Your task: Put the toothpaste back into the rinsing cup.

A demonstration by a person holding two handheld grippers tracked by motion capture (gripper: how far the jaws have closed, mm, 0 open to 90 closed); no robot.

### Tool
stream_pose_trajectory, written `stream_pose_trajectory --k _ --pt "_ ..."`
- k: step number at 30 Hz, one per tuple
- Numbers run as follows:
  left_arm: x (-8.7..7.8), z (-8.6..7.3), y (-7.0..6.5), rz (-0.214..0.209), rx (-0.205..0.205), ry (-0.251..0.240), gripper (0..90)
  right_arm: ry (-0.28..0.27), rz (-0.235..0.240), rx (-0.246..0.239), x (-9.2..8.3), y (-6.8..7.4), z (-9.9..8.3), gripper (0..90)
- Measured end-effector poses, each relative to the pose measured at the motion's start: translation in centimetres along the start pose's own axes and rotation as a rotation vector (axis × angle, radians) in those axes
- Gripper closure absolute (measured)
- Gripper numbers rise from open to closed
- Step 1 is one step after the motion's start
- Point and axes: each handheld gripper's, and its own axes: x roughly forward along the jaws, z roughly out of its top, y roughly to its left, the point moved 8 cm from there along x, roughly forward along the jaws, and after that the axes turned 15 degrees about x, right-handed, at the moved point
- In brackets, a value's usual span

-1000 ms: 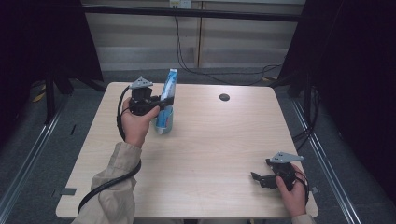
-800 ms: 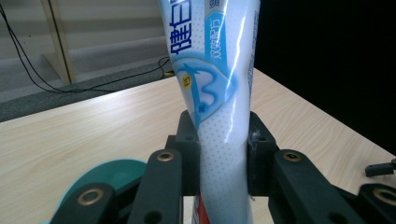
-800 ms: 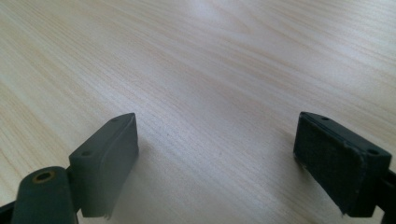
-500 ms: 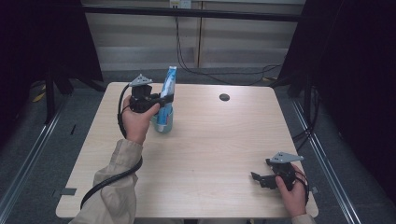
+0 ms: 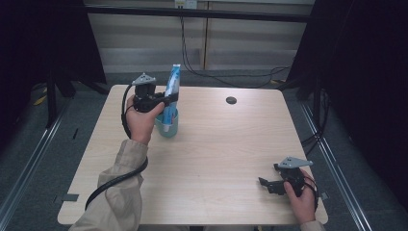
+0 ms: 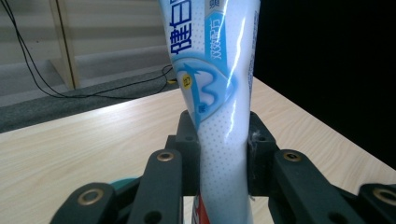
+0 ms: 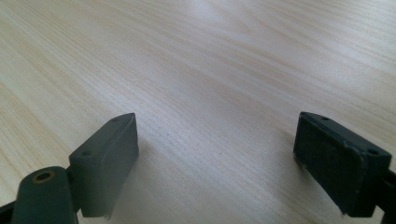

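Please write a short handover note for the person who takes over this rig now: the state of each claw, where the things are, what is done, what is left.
Left claw: shut on the toothpaste tube, held upright with its lower end inside the teal cup at the table's far left.
Right claw: open, holding nothing, low over the table's near right corner.
Done: tube is in the cup.
Left: probably open the left claw and draw it away; watch that the cup does not tip.

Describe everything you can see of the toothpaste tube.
The toothpaste tube is glossy soft plastic, white with light and darker blue graphics, dotted print and Chinese lettering. It stands nearly upright, slightly tilted, its lower end down in the teal cup near the table's far left corner. The left gripper is clamped on its middle, a black pad pressing on each side.
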Motion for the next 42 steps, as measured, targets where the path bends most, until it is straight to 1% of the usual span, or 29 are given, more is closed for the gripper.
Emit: stream_pose_trajectory --k 7,8,11,13,17,23,24,25,30,35,37,42 --pt "0.1 0.6 0.3 -0.004 -0.003 -0.017 72.6 -0.001 0.000 -0.003 0.0 0.0 0.0 13.5" --pt "0.2 0.6 0.3 -0.003 -0.010 -0.020 72.5 -0.001 0.000 -0.003 0.0 0.0 0.0 13.5" --pt "0.3 0.6 0.7 0.006 -0.009 -0.019 72.6 0.000 0.000 0.000 0.0 0.0 0.0 13.5" --pt "0.3 0.6 0.8 0.008 -0.020 -0.023 72.6 -0.001 0.000 -0.002 0.0 0.0 0.0 13.5" --pt "0.3 0.6 1.2 0.022 -0.012 -0.020 72.6 0.000 0.000 0.000 0.0 0.0 0.0 13.5" --pt "0.3 1.0 1.7 0.034 -0.013 -0.034 72.6 0.000 0.000 0.000 0.0 0.0 0.0 13.5" --pt "0.3 1.1 1.8 0.035 -0.006 -0.034 72.7 -0.001 0.000 -0.002 0.0 0.0 0.0 13.5" --pt "0.4 1.1 1.8 0.039 -0.011 -0.034 72.6 -0.001 0.000 -0.002 0.0 0.0 0.0 13.5" --pt "0.6 1.2 2.2 0.047 0.003 -0.045 72.6 -0.001 0.000 -0.003 0.0 0.0 0.0 13.5" --pt "1.0 1.0 2.4 0.059 0.017 -0.040 72.7 -0.002 0.002 -0.007 0.0 0.0 0.0 13.5" --pt "1.1 0.9 2.4 0.059 0.012 -0.044 72.7 -0.002 0.002 -0.008 0.0 0.0 0.0 13.5" --pt "1.5 0.5 2.6 0.065 0.017 -0.048 72.7 0.000 0.004 -0.007 0.0 0.0 0.0 13.5"
